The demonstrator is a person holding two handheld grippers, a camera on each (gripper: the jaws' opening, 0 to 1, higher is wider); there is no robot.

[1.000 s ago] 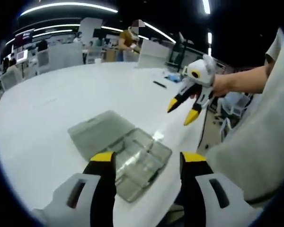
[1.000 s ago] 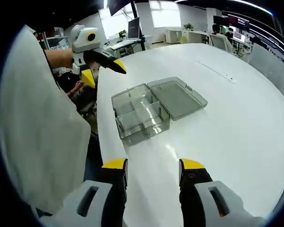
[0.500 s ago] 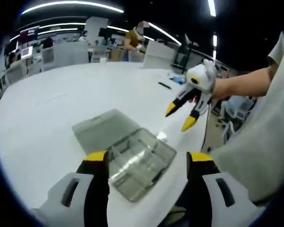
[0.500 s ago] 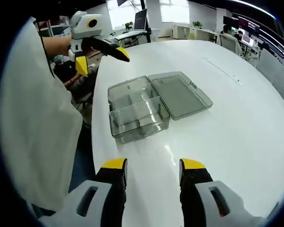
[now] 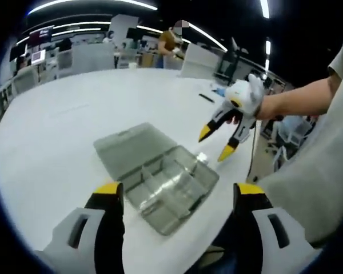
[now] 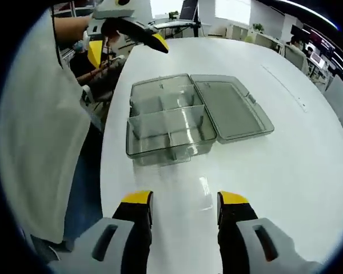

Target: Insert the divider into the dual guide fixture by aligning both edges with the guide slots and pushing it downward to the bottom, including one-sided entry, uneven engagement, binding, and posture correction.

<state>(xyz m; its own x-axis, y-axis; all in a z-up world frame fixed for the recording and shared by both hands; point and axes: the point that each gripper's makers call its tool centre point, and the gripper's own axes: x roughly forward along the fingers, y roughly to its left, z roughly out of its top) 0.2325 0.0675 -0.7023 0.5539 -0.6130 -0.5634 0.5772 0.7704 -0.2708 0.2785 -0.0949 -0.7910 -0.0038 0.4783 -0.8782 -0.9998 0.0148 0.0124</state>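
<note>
I see bright, even overhead light from ceiling strip lamps point(image 5: 91, 5). Glare patch on the white table point(image 6: 203, 185) near my jaws; glints on the clear box point(image 5: 160, 182). Shadows faint. Fisheye bends the edges; far background soft, slightly blurred.

White table point(image 6: 308, 171) carried a clear compartment box point(image 6: 168, 123) near its edge. Box lid point(image 6: 231, 108) lay open flat on the surface. A dark pen-like item point(image 5: 206, 98) lay farther off.
</note>
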